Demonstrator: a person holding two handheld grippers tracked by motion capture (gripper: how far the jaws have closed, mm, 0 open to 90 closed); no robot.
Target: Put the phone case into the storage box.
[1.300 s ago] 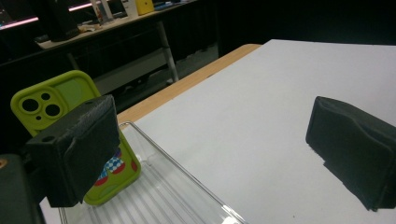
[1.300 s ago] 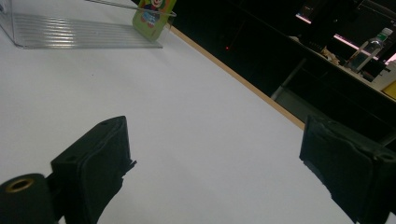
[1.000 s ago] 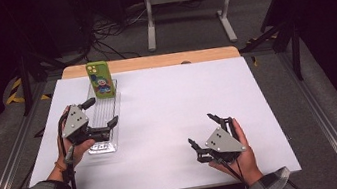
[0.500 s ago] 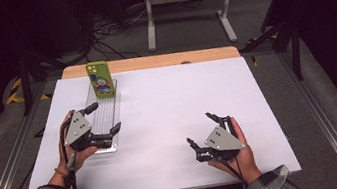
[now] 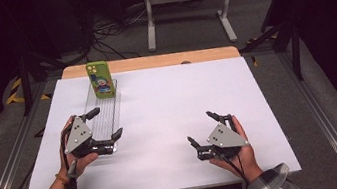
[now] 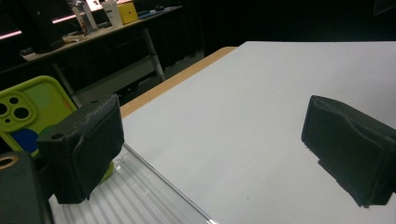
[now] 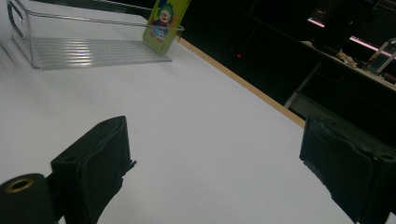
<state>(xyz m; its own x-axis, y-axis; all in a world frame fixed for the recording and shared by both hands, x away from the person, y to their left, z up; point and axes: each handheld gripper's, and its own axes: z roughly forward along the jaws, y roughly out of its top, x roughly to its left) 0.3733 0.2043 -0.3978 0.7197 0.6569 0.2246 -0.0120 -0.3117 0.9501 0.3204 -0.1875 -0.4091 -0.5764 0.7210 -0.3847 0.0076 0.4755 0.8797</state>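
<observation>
White board covers most of the table point(image 5: 173, 104) in the high view, with a strip of bare wood along its far edge and dark floor, cables and a metal stand beyond it. On it I count one clear plastic tray point(image 5: 104, 115), one green phone case point(image 5: 100, 79) and my two grippers. That tray runs lengthwise away from me on the left side, and the phone case stands upright at its far end, close to the wooden strip. My left gripper point(image 5: 106, 123) sits over the tray's near end with its jaws spread wide, one above the tray and one just past its right rim, holding nothing. My right gripper point(image 5: 201, 129) hovers near the front edge on the right, well apart from the tray, jaws also wide and empty. Between the two grippers, and across the whole right half, the board is bare, so there is plenty of room to move. From the left gripper view, both black jaws stand far apart with nothing between them; the ribbed tray floor point(image 6: 130, 198) lies under the left jaw, the tray's rim runs between the jaws, and the phone case point(image 6: 28, 109) rises behind that jaw with two camera holes showing. From the right gripper view, my jaws again gape over bare white board, and the tray point(image 7: 93, 46) lies far off with the phone case point(image 7: 166, 23) leaning at its end nearest the wooden edge.
</observation>
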